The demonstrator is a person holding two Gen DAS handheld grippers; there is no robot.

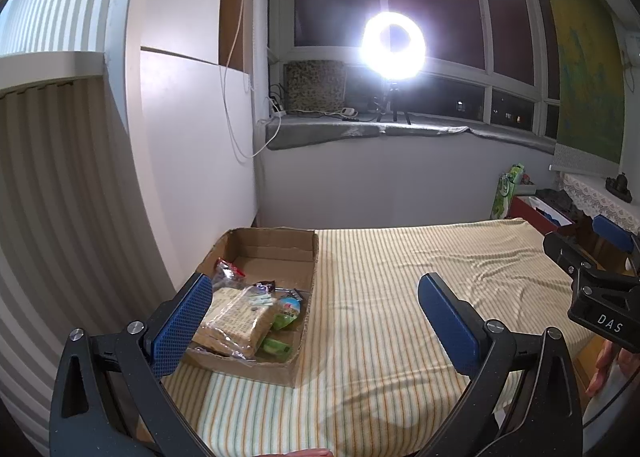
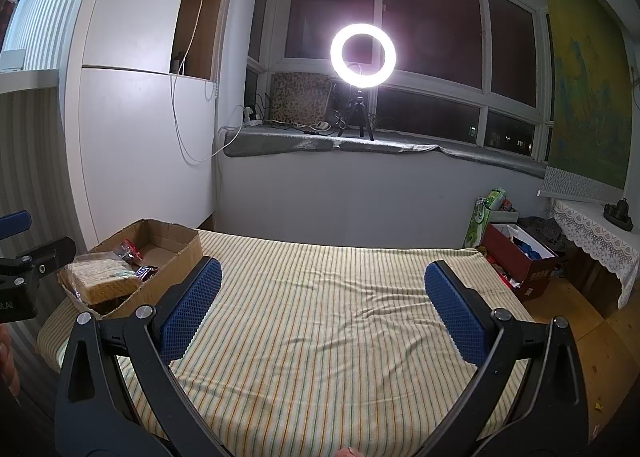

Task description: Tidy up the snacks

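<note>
Both tools, left [image 1: 316, 293] and right [image 2: 322, 283], gape wide and empty over the striped bed [image 2: 320, 317]; snacks sit in the brown cardboard box [image 1: 306, 285] far left.

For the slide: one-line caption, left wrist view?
Open left hand-held gripper hovers over striped bedsheet beside cardboard box of snacks.

Bedsheet [image 2: 320, 317] cream with green-orange stripes; cardboard box [image 1: 306, 257] brown, frame left; gripper pads [image 2: 190, 313] blue, dimpled; leopard-print cushion [image 2: 300, 97] upper centre.
</note>
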